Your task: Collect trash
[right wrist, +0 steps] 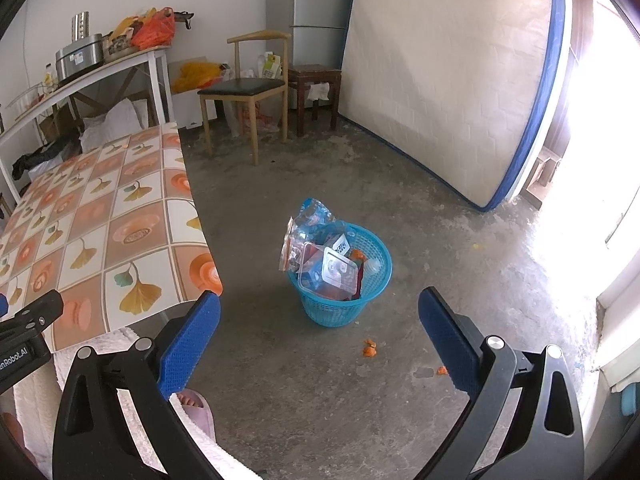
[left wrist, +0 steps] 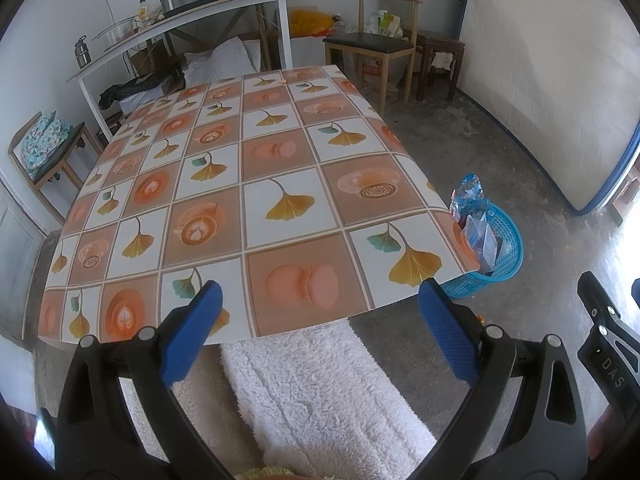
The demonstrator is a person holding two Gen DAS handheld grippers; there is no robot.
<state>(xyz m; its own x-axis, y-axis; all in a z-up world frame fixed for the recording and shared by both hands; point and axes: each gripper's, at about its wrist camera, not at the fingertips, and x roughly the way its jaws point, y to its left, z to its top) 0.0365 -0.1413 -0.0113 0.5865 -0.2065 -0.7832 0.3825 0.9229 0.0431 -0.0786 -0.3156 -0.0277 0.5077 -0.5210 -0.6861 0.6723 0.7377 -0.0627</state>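
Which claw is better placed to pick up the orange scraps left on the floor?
Probably right: the right claw is open over the floor, orange scraps just ahead beside the blue basket. The left claw faces the table.

- The left tool fills the lower part of its own view, its two blue-padded fingers spread wide apart with nothing between them.
- The right tool sits the same way low in its frame, blue pads wide apart and holding nothing.
- The right tool's black body shows at the lower right edge of the left view.
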